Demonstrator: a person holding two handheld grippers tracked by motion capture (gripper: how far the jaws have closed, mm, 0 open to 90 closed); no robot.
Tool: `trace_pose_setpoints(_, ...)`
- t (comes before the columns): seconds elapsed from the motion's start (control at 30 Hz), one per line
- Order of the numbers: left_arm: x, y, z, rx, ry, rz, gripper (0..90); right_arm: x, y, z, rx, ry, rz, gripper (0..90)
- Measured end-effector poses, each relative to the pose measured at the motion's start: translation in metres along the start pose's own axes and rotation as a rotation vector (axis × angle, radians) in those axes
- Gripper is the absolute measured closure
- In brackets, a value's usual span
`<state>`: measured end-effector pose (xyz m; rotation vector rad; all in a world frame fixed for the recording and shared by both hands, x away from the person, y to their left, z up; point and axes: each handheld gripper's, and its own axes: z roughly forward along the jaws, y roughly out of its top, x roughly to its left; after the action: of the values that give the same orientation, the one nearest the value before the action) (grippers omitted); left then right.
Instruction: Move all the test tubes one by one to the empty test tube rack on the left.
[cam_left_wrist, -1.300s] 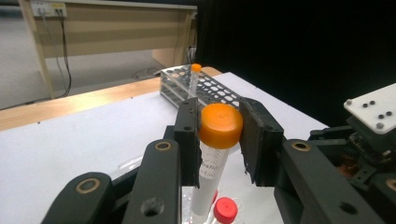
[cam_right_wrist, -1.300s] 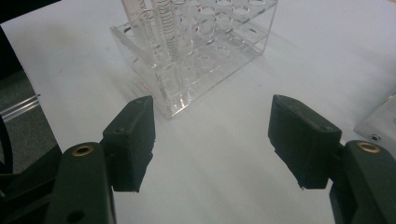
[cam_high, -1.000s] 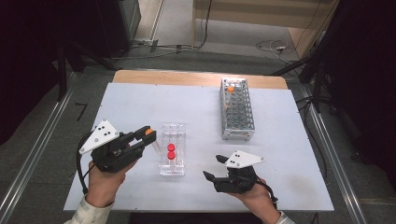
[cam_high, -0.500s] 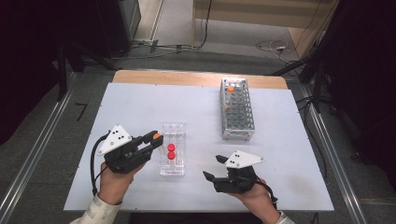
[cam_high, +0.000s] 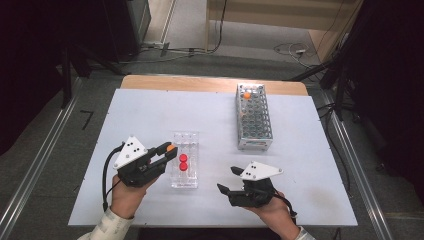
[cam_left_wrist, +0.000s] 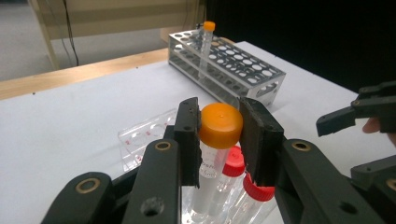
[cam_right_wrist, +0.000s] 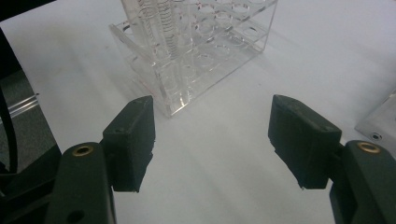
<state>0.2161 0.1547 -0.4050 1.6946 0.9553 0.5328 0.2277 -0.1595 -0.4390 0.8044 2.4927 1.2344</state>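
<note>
The left gripper (cam_left_wrist: 219, 140) has its two black jaws pressed tight on an orange-capped tube (cam_left_wrist: 217, 135), one jaw on each side of the cap. The tube stands almost straight up. Just behind it, toward 5 o'clock in the left gripper view, stand two red-capped tubes (cam_left_wrist: 236, 164). From the high view, the left gripper (cam_high: 167, 152) sits at the 9 o'clock side of a clear plastic rack (cam_high: 185, 160), and the orange cap is right at the rack's left edge. I cannot tell if the tube's bottom is in a hole or just above one.

The two red caps (cam_high: 183, 162) sit in the middle of the clear rack, one right behind the other.

The right gripper (cam_high: 226, 181) is down at 5 o'clock on the white bench (cam_high: 150, 110), held in a hand (cam_high: 270, 215). In the right gripper view its jaws stand wide apart with nothing between them, and the right gripper (cam_right_wrist: 212, 144) points at the clear rack (cam_right_wrist: 196, 51), which is near but not touching.

Up at 1 o'clock on the bench is a metal rack (cam_high: 254, 117) with many holes. One more orange-capped tube (cam_high: 246, 95) stands in its far corner.
</note>
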Motion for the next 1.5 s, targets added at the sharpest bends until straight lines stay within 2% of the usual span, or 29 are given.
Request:
trace_pose_setpoints(0.3, -0.001, -0.008, 0.006, 0.032, 0.005, 0.004, 70.0, 0.000, 0.000, 0.000, 0.003, -0.002, -0.002, 30.5)
trace_pose_setpoints(0.5, 0.001, -0.011, 0.009, 0.052, -0.010, -0.013, 68.0, 0.000, 0.000, 0.000, 0.003, -0.002, -0.002, 30.5)
trace_pose_setpoints(0.9, 0.003, -0.008, 0.004, 0.020, -0.018, -0.051, 59.3, -0.001, 0.000, -0.002, -0.009, -0.011, 0.002, 30.5)
trace_pose_setpoints(1.03, 0.003, -0.007, 0.003, 0.006, 0.009, -0.066, 49.5, -0.006, 0.002, -0.004, -0.028, -0.037, 0.021, 30.5)
trace_pose_setpoints(1.17, 0.003, -0.006, 0.002, -0.002, 0.040, -0.076, 40.5, -0.018, 0.006, -0.005, -0.056, -0.071, 0.066, 30.6)
trace_pose_setpoints(1.5, 0.003, -0.005, 0.001, -0.015, 0.054, -0.084, 38.2, -0.061, 0.027, -0.002, -0.138, -0.242, 0.155, 31.0)
